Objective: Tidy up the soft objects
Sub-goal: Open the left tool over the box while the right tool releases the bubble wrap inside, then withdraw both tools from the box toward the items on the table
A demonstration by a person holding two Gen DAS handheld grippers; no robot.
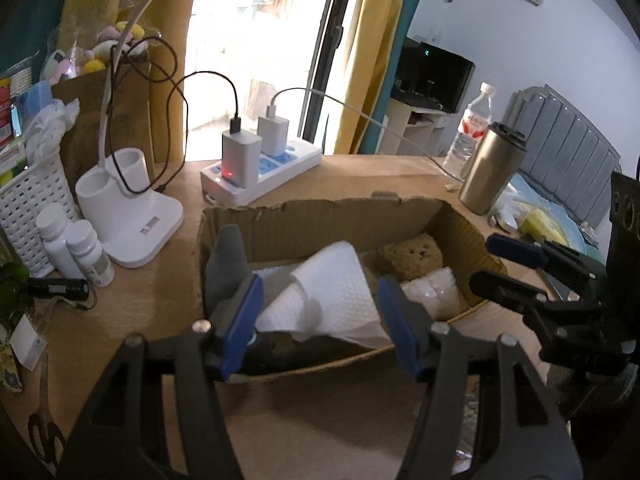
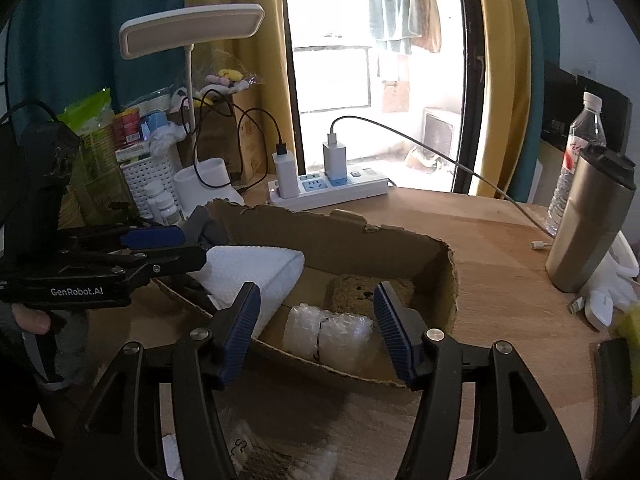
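Observation:
An open cardboard box (image 1: 320, 216) stands on the wooden desk. In it lie a white embossed paper towel (image 1: 336, 288), a brown sponge (image 1: 412, 256), a bundle of bubble wrap (image 1: 432, 292) and a grey cloth (image 1: 228, 256) at the left corner. My left gripper (image 1: 320, 324) is open over the box's near side, the paper towel lying loose between its blue pads. My right gripper (image 2: 320, 328) is open at the box's near wall (image 2: 352, 368), with the bubble wrap (image 2: 328, 332) just beyond its pads and the sponge (image 2: 352, 296) behind. Each gripper shows in the other's view: right gripper (image 1: 488, 262), left gripper (image 2: 192, 247).
Behind the box sit a white power strip (image 1: 280, 176) with chargers and cables, a white lamp base (image 1: 132, 216), two small white bottles (image 1: 76, 248) and a white basket (image 1: 32, 208). A steel tumbler (image 2: 592, 220) and a water bottle (image 2: 580, 140) stand at the right. A hand (image 2: 32, 320) holds the left gripper.

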